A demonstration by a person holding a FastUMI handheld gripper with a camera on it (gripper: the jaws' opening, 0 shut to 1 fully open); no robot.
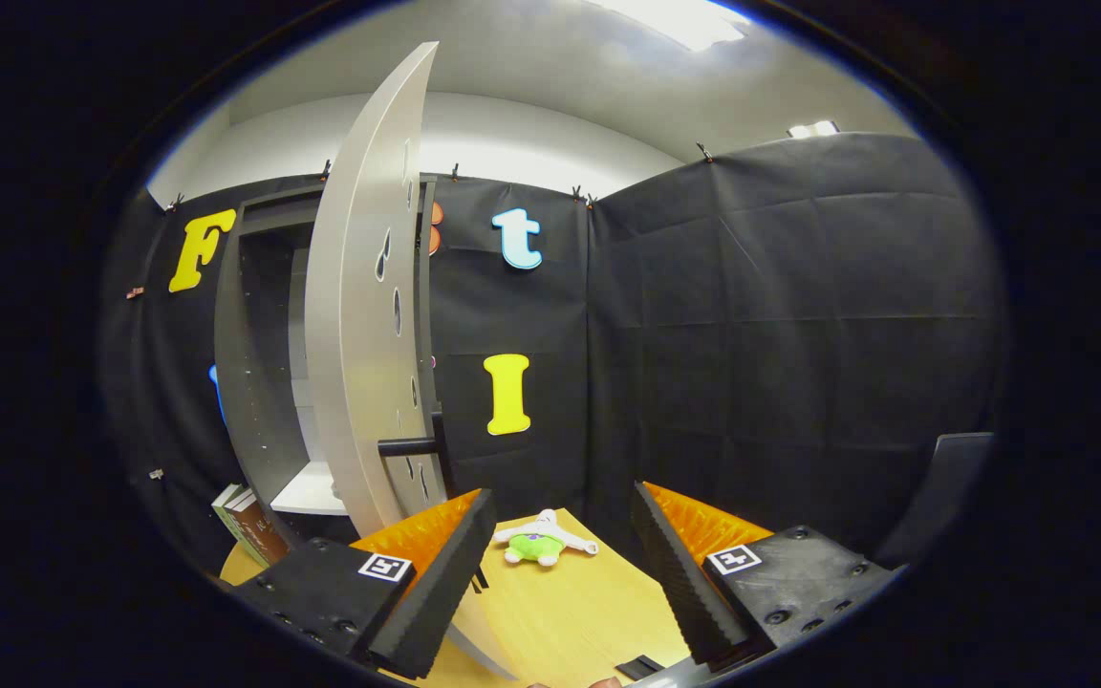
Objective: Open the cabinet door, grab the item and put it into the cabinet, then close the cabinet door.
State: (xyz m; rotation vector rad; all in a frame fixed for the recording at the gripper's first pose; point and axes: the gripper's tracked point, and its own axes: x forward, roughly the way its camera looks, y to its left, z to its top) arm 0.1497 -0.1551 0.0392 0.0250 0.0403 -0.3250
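Gripper [560,535] open | cabinet door [364,315] ajar — toy [541,543] beyond fingers

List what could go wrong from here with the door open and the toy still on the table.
1. The open cabinet door stands beside one finger of the open gripper; reaching forward could knock it.
2. The plush toy lies low and soft on the table; the fingers may pinch only a limb.
3. The books beside the cabinet could get knocked.
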